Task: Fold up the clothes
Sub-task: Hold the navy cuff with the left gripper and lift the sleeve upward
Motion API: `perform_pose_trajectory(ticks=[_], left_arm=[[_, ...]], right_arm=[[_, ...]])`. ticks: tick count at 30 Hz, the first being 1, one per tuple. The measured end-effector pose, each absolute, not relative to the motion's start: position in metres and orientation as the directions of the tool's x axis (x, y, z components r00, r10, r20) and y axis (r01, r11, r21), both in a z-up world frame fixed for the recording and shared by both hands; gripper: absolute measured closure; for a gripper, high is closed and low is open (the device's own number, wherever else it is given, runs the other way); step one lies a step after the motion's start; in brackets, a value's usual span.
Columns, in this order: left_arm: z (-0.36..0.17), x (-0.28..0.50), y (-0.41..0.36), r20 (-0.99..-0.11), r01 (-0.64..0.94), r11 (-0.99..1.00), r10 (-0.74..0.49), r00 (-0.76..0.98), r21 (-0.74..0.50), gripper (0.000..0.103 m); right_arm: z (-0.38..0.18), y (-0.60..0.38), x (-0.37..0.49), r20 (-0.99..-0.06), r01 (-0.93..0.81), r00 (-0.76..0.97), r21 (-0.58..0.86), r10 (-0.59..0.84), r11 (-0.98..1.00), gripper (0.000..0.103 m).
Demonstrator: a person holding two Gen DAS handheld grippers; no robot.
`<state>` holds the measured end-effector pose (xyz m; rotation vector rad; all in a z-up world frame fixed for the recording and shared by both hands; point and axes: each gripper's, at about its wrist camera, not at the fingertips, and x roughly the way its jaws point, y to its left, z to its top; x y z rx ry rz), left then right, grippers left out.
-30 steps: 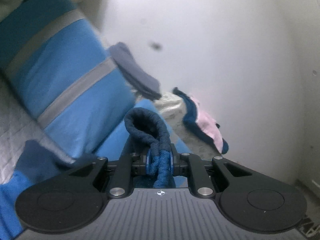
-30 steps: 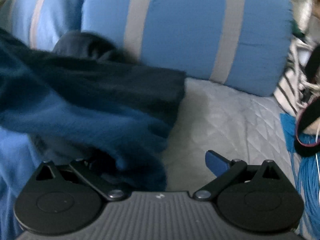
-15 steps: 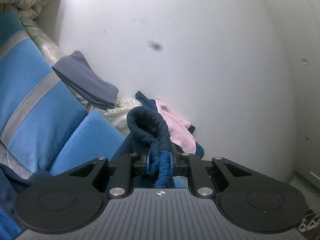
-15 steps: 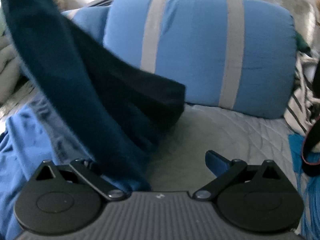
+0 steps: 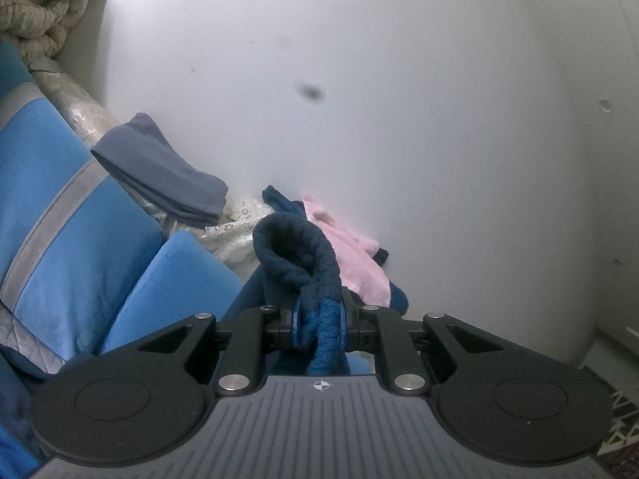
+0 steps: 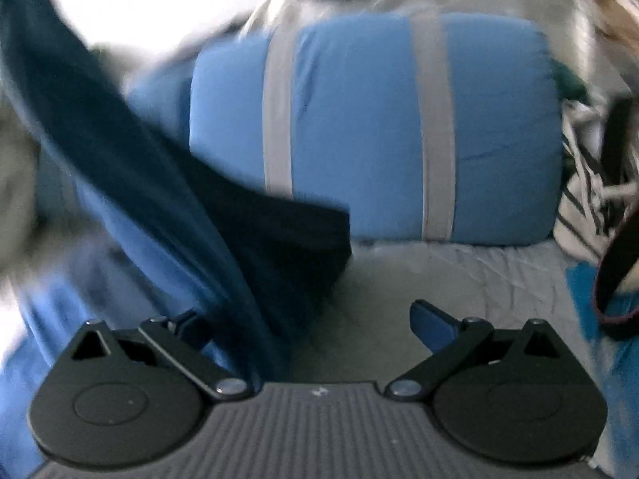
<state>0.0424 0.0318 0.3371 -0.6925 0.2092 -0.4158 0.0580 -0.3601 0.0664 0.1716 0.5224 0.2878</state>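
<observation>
One edge of the dark blue fleece garment is clamped in the left claw above the striped blue pillow, likely so it hangs free for folding, while the right claw gapes empty beside the drape.

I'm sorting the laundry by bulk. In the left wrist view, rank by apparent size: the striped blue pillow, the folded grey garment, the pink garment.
1. Striped blue pillow, largest, though cut off by the frame and nearest the camera.
2. Folded grey garment and pink garment: too alike to rank.
</observation>
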Motion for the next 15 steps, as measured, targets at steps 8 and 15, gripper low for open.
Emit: perform_pose_trajectory(ticks=[8,15], left_arm=[[0.333,0.046,0.037,-0.061,0.278,0.677,-0.431,0.9,-0.682,0.086],[0.338,0.044,0.039,-0.052,0.305,0.676,-0.453,0.89,-0.671,0.086]], right_arm=[[0.062,-0.347,0.053,-0.487,-0.444,0.725,0.209,0.487,0.871,0.0],[0.021,-0.319,0.065,-0.668,-0.439,0.669,-0.001,0.326,0.898,0.0]])
